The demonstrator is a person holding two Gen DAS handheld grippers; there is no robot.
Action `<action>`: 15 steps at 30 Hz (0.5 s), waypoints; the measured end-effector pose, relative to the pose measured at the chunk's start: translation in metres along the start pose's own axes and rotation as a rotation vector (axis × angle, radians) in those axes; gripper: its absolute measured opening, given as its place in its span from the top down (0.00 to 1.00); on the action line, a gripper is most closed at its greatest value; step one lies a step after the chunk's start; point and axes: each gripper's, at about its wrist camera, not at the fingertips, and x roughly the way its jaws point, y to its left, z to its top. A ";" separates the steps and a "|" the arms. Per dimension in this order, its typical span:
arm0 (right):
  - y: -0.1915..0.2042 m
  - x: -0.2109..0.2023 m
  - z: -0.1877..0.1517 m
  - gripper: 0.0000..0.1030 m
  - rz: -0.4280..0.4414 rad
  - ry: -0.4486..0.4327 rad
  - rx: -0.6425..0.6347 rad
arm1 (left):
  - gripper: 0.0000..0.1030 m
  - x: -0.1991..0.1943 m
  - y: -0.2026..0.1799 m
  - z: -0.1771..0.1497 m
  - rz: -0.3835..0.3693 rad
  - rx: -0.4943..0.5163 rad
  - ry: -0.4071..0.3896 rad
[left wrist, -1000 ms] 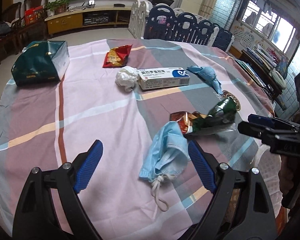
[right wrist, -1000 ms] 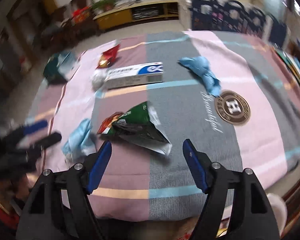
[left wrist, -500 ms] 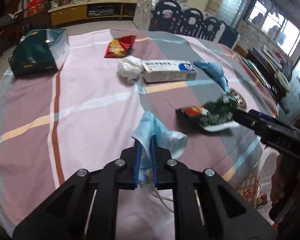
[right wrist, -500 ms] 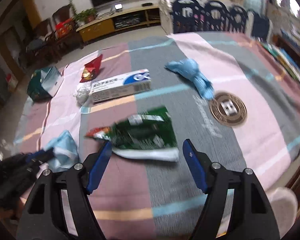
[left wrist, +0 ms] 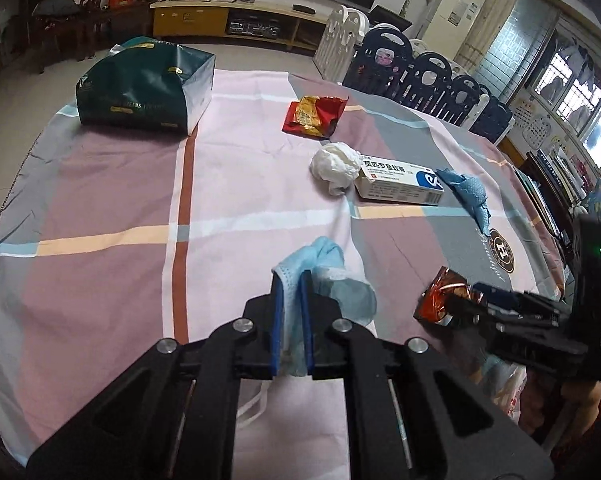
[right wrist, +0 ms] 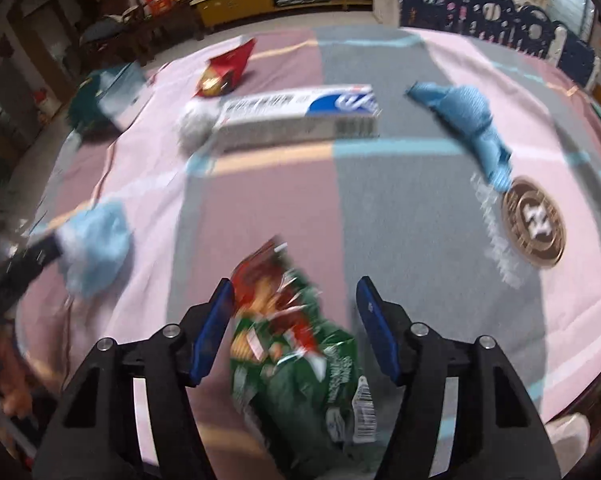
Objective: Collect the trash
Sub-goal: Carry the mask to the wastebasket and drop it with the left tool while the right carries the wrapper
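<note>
My left gripper (left wrist: 291, 280) is shut on a light blue face mask (left wrist: 332, 280), held just above the checked tablecloth (left wrist: 120, 200). The mask also shows in the right wrist view (right wrist: 96, 236). My right gripper (right wrist: 296, 292) is open, its fingers on either side of a green and red snack bag (right wrist: 296, 344) lying between them. In the left wrist view only the bag's red end (left wrist: 440, 300) shows beside the right gripper (left wrist: 480, 300). Whether the pads touch the bag is blurred.
On the cloth lie a red snack wrapper (left wrist: 314, 116), a crumpled white tissue (left wrist: 336, 164), a white and blue medicine box (left wrist: 400, 180) and a blue rag (left wrist: 468, 196). A dark green bag (left wrist: 144, 88) stands at the far left. Chairs (left wrist: 428, 76) stand behind.
My left gripper closed on the face mask and lifted it a little. My right gripper moved forward over the green snack bag, which now lies between its open fingers.
</note>
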 end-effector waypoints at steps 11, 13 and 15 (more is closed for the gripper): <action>0.029 -0.008 -0.039 0.62 -0.031 0.000 -0.077 | 0.91 -0.002 -0.003 -0.002 0.040 0.029 -0.017; 0.030 -0.026 -0.040 0.63 -0.021 -0.045 -0.063 | 0.93 -0.006 -0.001 -0.002 0.058 0.023 -0.043; 0.029 -0.056 -0.041 0.63 -0.022 -0.113 -0.050 | 0.93 -0.014 0.000 -0.004 0.082 0.028 -0.076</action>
